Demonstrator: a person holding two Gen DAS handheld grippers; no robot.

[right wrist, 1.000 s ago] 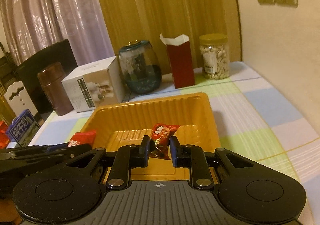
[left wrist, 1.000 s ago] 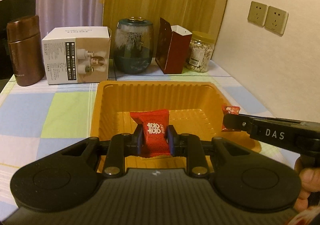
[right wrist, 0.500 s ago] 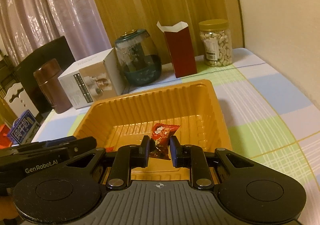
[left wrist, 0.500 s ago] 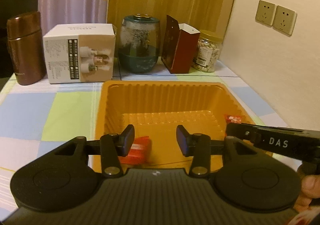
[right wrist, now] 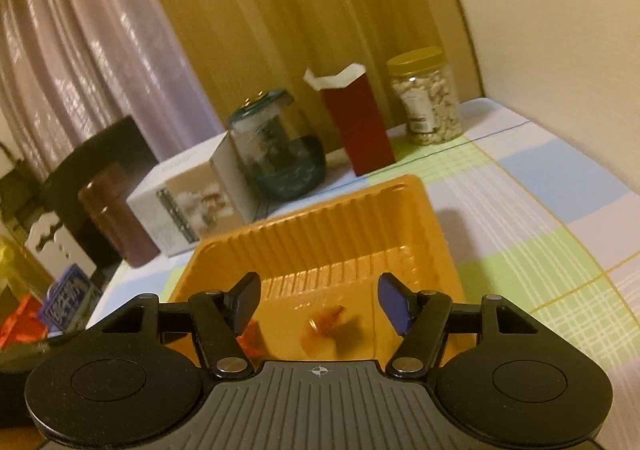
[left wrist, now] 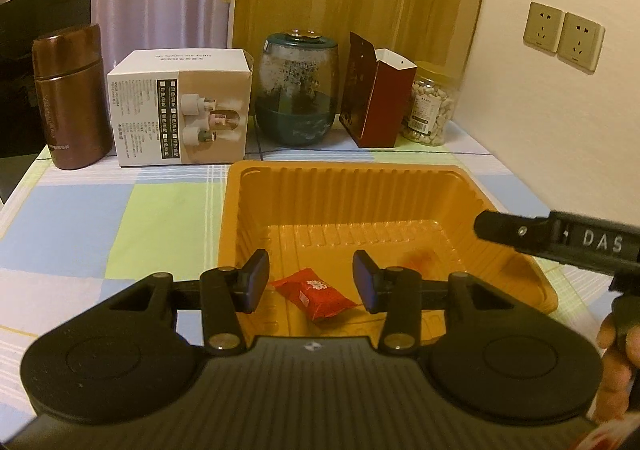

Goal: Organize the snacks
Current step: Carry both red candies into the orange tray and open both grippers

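Note:
An orange plastic tray (left wrist: 344,178) sits on the checked tablecloth. A red snack packet (left wrist: 316,294) lies flat on its floor, below my left gripper (left wrist: 310,284), which is open and touches nothing. My right gripper (right wrist: 318,302) hangs over the tray (right wrist: 304,210) with its jaws opening. A small red-wrapped snack (right wrist: 324,326) shows as a blur beneath them, free of the pads. In the left wrist view the right gripper (left wrist: 560,242) reaches in from the right, and the same snack is a faint red smear (left wrist: 420,260) on the tray floor.
Behind the tray stand a brown flask (left wrist: 72,98), a white box (left wrist: 180,106), a glass jar (left wrist: 296,90), a dark red carton (left wrist: 376,98) and a nut jar (left wrist: 430,106). A wall with sockets (left wrist: 564,38) closes the right side. Coloured packets (right wrist: 64,302) lie at far left.
My left gripper opened and dropped the red packet into the tray. My right gripper, shut on its snack until half a second ago, has opened and let it fall. The right view has tilted.

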